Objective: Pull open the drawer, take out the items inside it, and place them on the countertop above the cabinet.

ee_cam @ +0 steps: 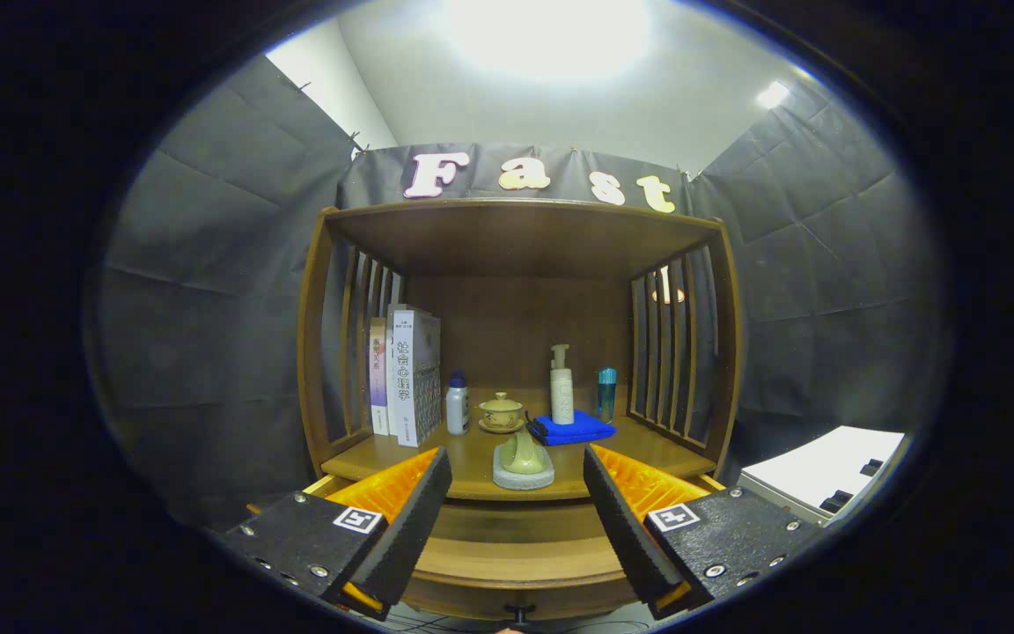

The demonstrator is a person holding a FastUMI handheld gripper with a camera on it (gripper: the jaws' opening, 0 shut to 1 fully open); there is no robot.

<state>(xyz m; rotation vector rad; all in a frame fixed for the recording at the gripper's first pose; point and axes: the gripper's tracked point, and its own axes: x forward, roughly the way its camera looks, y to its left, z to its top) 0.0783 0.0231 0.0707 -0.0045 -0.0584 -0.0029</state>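
The fingers (518, 515) are spread wide apart at the bottom of the frame and hold nothing. Between them sits the wooden cabinet (520, 352). Its drawer (516, 563) is at the bottom middle, pulled out a bit, with a small dark knob (520, 610) on its front edge. What is inside the drawer cannot be seen. The bench (481, 462) above the drawer carries a green thing on a grey base (523, 462), just past the fingers. Farther back are a blue cloth (573, 429) with a tall pump bottle (562, 387) on it, a little lidded cup (501, 411), a small white bottle (458, 403) and a blue bottle (606, 392). 3 books (406, 374) stand at the middle left. A white box (824, 475) is at the lower right.
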